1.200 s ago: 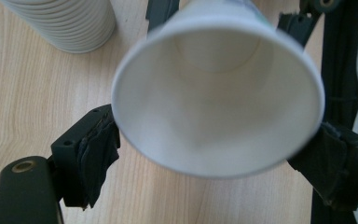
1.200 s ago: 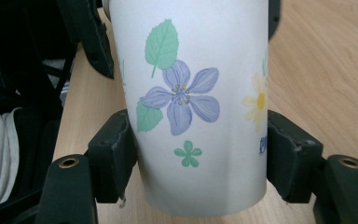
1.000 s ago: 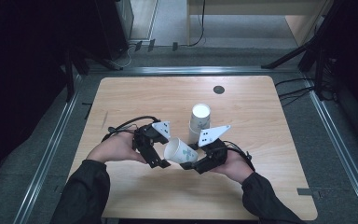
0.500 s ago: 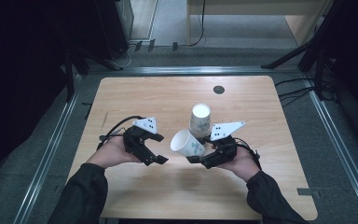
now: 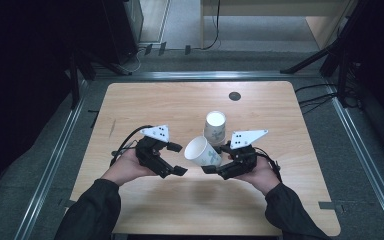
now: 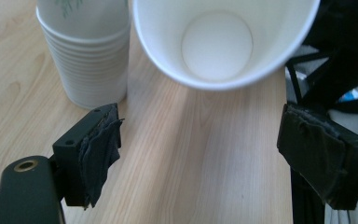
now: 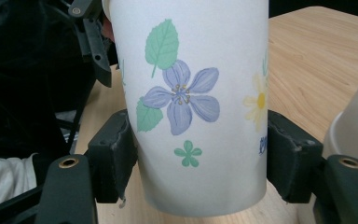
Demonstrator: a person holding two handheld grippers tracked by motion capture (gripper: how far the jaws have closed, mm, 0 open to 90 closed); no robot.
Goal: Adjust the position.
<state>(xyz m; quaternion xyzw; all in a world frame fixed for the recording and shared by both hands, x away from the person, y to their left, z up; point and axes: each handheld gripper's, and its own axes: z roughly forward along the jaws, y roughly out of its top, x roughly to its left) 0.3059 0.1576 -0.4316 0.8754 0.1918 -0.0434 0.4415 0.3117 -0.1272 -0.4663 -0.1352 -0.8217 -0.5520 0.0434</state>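
1. High view: your right gripper (image 5: 211,169) grips a cup (image 5: 202,151) near its base, tilted on its side, mouth toward your left gripper (image 5: 178,159).
2. Cup sits above the table (image 5: 280,105), near centre, just in front of the stack (image 5: 215,127) of cups; from above I cannot tell if they touch.
3. Your left gripper is released, jaws apart, nothing between them, a small gap from the cup rim.
4. Left gripper view: both pads (image 6: 100,149) stand wide over bare wood; the cup (image 6: 219,42) mouth faces the camera, empty, white bottom visible.
5. Same view: the stack (image 6: 88,56) stands upright on the table left of the cup, many rims nested.
6. Right gripper view: your right gripper (image 7: 200,163) is clenched on the cup (image 7: 196,102), pads pressing both sides of the wall.
7. Cup print: purple flower, green leaves, a yellow flower at the right edge.
8. Same view: your left gripper (image 7: 93,37) shows behind the cup at upper left, and the stack (image 7: 354,126) edge shows at far right.
9. Both your hands rest low near the table's front half, grippers pointing at each other.
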